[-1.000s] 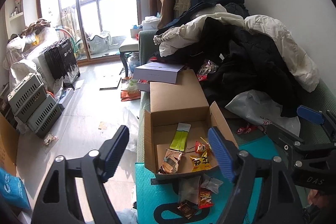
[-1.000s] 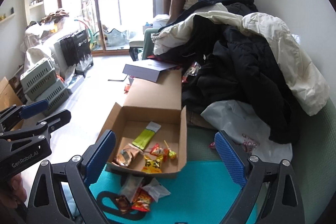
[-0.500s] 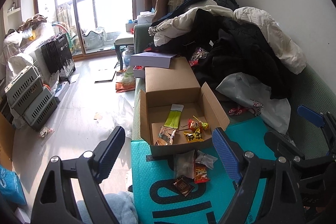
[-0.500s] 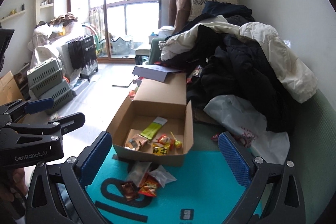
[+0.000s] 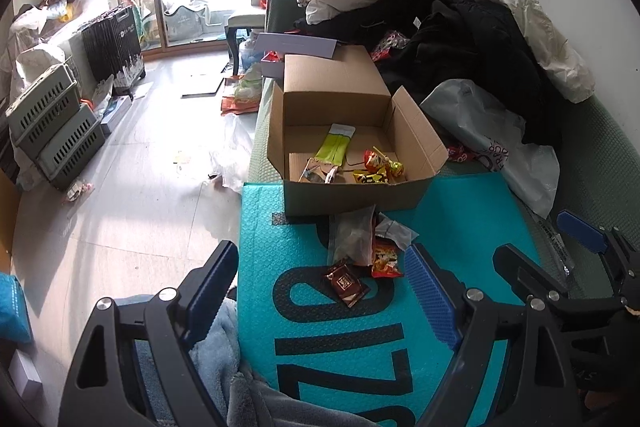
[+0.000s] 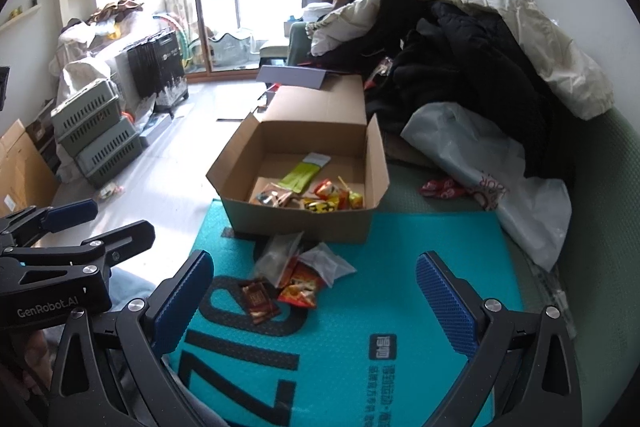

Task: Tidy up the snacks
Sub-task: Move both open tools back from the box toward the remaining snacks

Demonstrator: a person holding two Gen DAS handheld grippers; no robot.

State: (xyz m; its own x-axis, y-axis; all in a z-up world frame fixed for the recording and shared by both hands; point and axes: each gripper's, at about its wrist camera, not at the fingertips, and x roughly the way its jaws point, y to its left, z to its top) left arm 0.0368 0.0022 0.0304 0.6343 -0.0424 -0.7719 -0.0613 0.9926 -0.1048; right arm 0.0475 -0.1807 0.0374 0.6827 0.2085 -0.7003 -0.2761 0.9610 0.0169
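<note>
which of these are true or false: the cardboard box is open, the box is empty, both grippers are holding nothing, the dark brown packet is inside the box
1. The cardboard box is open. True.
2. The box is empty. False: a green packet and other snacks lie inside.
3. The left gripper and right gripper hold nothing. True: both stand open.
4. The dark brown packet is inside the box. False: it lies on the teal mailer in front of the box.

Loose snack packets (image 5: 362,255) lie on the mat (image 5: 460,211) before the box (image 5: 352,131), perhaps touching it.
</note>
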